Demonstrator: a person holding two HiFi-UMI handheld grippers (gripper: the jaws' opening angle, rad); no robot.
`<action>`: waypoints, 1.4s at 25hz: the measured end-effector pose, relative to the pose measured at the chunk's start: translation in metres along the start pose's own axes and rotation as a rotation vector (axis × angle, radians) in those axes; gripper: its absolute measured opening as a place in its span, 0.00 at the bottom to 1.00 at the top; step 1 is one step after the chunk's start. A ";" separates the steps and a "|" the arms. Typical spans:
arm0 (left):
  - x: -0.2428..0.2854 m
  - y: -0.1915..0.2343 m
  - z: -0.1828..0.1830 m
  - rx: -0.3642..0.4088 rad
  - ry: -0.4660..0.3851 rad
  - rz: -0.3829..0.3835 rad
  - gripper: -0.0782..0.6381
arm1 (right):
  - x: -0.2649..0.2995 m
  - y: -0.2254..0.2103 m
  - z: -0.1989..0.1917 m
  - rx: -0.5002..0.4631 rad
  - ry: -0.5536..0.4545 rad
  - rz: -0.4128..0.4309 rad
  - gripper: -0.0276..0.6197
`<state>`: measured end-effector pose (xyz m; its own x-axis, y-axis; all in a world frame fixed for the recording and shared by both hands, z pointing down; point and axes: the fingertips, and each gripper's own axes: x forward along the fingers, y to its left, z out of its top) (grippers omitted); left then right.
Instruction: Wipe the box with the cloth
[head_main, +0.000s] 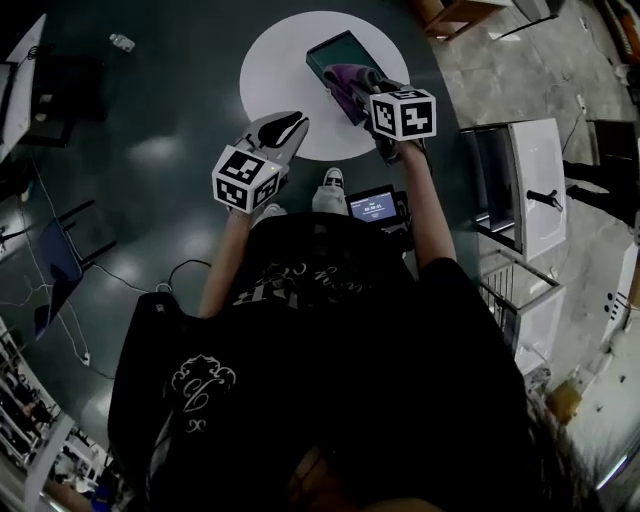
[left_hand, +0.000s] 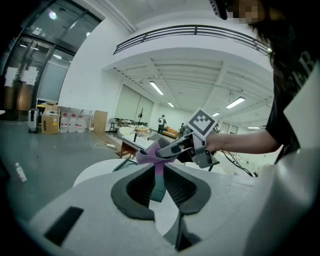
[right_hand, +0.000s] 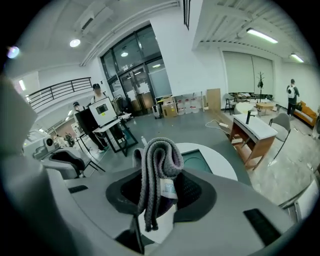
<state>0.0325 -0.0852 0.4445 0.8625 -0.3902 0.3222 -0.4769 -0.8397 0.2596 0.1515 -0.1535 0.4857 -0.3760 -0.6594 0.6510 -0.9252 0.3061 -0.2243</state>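
Note:
A dark teal box (head_main: 335, 52) lies on the round white table (head_main: 275, 70). My right gripper (head_main: 352, 85) is shut on a folded purple-grey cloth (head_main: 345, 75) at the box's near edge. In the right gripper view the cloth (right_hand: 157, 155) stands doubled over between the jaws of the gripper (right_hand: 161, 176), a tag hanging from it, with the box (right_hand: 197, 160) just beyond. My left gripper (head_main: 290, 125) hovers over the table's near rim, apart from the box. Its jaws (left_hand: 159, 170) stand slightly open and hold nothing. Through them I see the cloth (left_hand: 150, 155) and the box (left_hand: 159, 187).
A white cabinet (head_main: 530, 185) stands to the right. A small device with a lit screen (head_main: 372, 207) sits on the dark floor beside the person's shoe (head_main: 330, 185). A bottle (head_main: 122, 42) lies far left; a wooden desk (head_main: 455, 15) is behind the table.

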 end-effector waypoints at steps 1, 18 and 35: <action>0.008 0.001 0.002 -0.005 0.005 0.014 0.18 | 0.009 -0.006 0.004 -0.014 0.015 0.019 0.24; 0.066 0.007 0.003 -0.064 0.060 0.158 0.18 | 0.146 -0.057 -0.003 -0.020 0.306 0.219 0.24; 0.083 0.004 0.005 -0.063 0.064 0.194 0.18 | 0.123 -0.176 0.006 0.190 0.264 0.117 0.23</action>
<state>0.1028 -0.1221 0.4679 0.7416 -0.5160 0.4288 -0.6447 -0.7248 0.2428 0.2680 -0.2926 0.6012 -0.4768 -0.4197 0.7723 -0.8790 0.2192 -0.4235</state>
